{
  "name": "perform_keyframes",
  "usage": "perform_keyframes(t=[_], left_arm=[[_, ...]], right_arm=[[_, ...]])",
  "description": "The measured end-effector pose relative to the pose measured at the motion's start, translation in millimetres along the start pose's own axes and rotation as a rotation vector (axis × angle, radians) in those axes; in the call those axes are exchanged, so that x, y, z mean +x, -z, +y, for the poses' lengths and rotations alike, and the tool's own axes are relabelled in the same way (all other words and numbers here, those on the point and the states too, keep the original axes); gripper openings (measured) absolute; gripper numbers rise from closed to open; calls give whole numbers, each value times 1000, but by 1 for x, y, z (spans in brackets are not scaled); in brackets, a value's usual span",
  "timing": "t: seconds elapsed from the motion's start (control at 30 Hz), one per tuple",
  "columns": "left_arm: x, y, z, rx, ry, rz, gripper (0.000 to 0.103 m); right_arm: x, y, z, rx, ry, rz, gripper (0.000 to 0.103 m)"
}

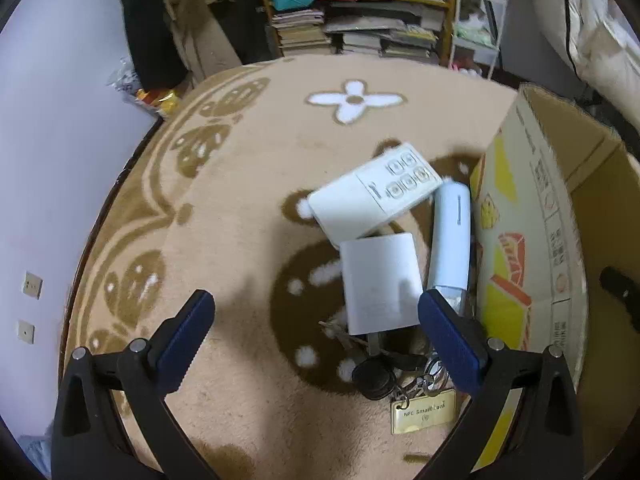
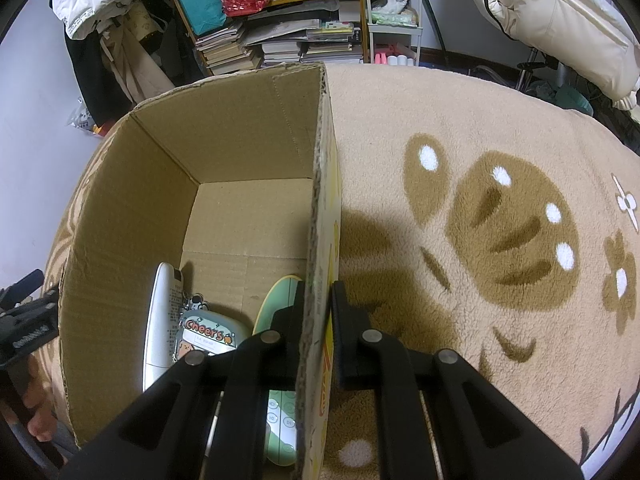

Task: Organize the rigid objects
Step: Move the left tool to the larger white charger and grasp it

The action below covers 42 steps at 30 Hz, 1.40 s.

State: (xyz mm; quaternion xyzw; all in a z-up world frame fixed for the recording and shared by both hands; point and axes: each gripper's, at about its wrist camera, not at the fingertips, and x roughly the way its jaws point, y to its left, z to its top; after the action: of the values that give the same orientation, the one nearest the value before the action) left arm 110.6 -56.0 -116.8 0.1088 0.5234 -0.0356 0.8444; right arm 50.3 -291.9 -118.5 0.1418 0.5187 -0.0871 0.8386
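Only the left wrist view shows the loose pile on the fleecy rug (image 1: 248,184): the left gripper (image 1: 316,312) hangs over it with jaws spread wide and empty. Left to right lie a white remote (image 1: 360,204), a flat white box (image 1: 380,284) and a pale blue tube (image 1: 450,240) just beside the carton (image 1: 520,216); keys (image 1: 400,372) sit half hidden near the right finger. Only the right wrist view looks into the corrugated carton (image 2: 248,128): a white remote (image 2: 160,320), a "Cheers" tag (image 2: 208,336) and a green remote (image 2: 280,420), partly covered. The right gripper (image 2: 316,292) pinches the carton's wall.
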Motion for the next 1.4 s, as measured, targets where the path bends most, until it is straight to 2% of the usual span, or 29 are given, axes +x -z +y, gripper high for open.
perform_keyframes(t=[0.1, 0.33, 0.53, 0.7, 1.0, 1.13, 1.27, 1.3, 1.37, 1.4], left_arm=[[11, 2, -2, -1, 7, 24, 101], [33, -1, 12, -110, 84, 63, 101], [33, -4, 9, -103, 112, 51, 101], [36, -6, 2, -71, 96, 49, 101], [47, -6, -3, -78, 96, 64, 102], [59, -4, -12, -46, 35, 94, 102], [59, -4, -8, -76, 36, 95, 102], [59, -3, -8, -79, 36, 89, 99], [60, -2, -7, -82, 50, 95, 87], [60, -1, -7, -81, 66, 101, 77]], right_arm=[[0, 0, 0, 1, 0, 0, 11], [0, 0, 0, 1, 0, 0, 11], [0, 0, 0, 1, 0, 1, 11], [0, 0, 0, 0, 1, 0, 11], [0, 0, 0, 0, 0, 0, 11], [0, 0, 0, 2, -1, 0, 11], [0, 0, -1, 2, -2, 2, 11], [-1, 0, -1, 2, -2, 2, 11], [-1, 0, -1, 1, -1, 2, 11], [-1, 0, -1, 1, -1, 2, 11]])
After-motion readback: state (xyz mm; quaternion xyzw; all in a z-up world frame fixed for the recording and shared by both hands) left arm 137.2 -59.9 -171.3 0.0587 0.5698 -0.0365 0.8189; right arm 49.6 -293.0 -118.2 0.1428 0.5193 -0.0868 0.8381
